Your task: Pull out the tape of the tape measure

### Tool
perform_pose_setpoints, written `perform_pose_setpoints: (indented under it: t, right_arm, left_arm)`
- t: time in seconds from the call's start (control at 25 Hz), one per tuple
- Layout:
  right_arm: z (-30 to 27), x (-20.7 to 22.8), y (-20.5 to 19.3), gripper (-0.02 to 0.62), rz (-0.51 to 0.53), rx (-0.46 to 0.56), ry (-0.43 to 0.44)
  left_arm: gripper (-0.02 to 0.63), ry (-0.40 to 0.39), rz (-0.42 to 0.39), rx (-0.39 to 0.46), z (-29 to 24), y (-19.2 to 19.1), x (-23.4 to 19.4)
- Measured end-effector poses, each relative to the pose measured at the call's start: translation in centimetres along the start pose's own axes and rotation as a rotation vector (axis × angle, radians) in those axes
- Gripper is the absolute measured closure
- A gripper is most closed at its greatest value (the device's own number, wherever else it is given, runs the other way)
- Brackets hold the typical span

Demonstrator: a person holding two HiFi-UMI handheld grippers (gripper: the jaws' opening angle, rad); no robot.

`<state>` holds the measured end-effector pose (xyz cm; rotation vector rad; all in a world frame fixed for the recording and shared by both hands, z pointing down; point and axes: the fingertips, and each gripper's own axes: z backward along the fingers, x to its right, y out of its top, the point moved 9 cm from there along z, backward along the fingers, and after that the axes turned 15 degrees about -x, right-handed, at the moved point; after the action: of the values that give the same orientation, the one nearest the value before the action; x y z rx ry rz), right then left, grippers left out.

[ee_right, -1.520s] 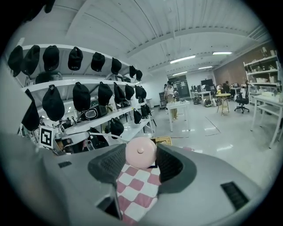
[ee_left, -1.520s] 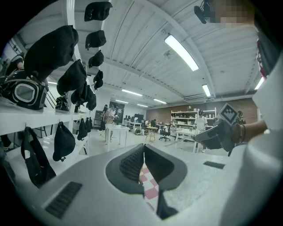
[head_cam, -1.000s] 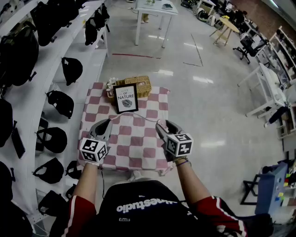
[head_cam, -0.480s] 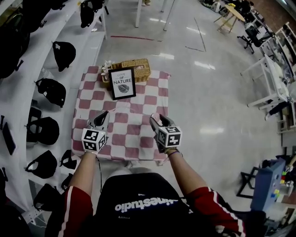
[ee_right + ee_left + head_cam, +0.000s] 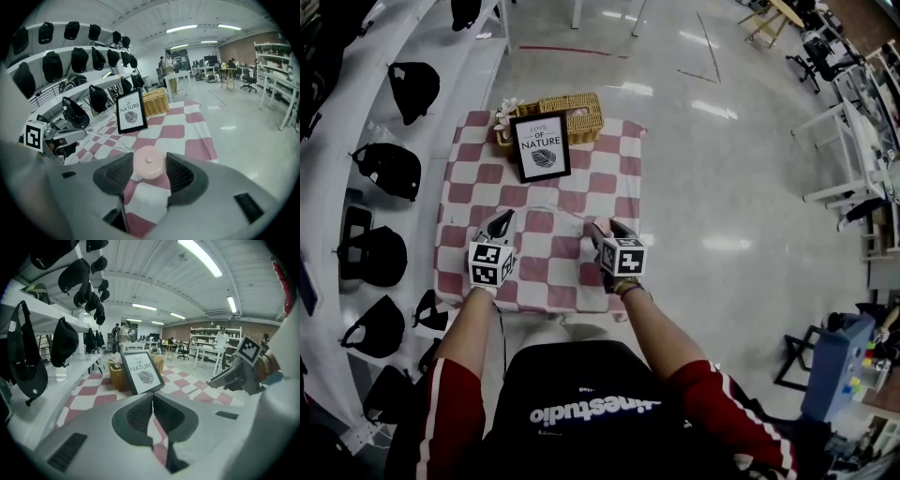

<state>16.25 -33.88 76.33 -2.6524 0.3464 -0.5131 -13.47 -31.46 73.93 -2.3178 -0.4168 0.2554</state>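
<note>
Black T-shirt (image 5: 581, 389) with white lettering across it, red sleeves (image 5: 455, 417) with a white stripe, grey left gripper (image 5: 503, 219), grey right gripper (image 5: 602, 229), white cube (image 5: 491, 263) with black square markers on each, dark ribbed pads (image 5: 115, 176)

Both forearms bare, reaching up-frame from the lower centre of the head view. Left gripper (image 5: 502, 218), left of centre: jaws pressed together, tips pointing up-frame. Right gripper (image 5: 598, 228), just right of centre and roughly level with it: jaws clamped on a round pink tape measure (image 5: 149, 161).
</note>
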Motion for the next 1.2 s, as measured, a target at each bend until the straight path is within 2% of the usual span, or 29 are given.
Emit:
perform_pose_setpoints:
  t: [0.44,0.72,0.92,1.04,1.2]
  right_arm:
    - [-3.3,0.0,1.0,0.371,0.001,-0.062,-0.046]
    - [-4.6,0.2,0.4,0.371,0.063,-0.128,-0.133]
    - [-5.2,0.3,-0.2,0.374,0.093,-0.162,-0.126]
    - [-4.9,0.1,-0.4,0.371,0.097,-0.160,-0.124]
    - [-4.4,-0.1,-0.5,0.371,0.096,-0.143,-0.129]
  left_arm:
    - [0.597,0.028,0.063,-0.068,-2.9,-1.9,-1.9]
    - [0.597,0.069,0.112,-0.129,-3.4,-4.3,-2.2]
    - [0.590,0.083,0.130,-0.133,-3.5,-5.1,-2.3]
    - [0.537,0.084,0.148,-0.125,-3.2,-5.4,-2.5]
    - [0.537,0.087,0.161,-0.105,-2.6,-5.7,-2.6]
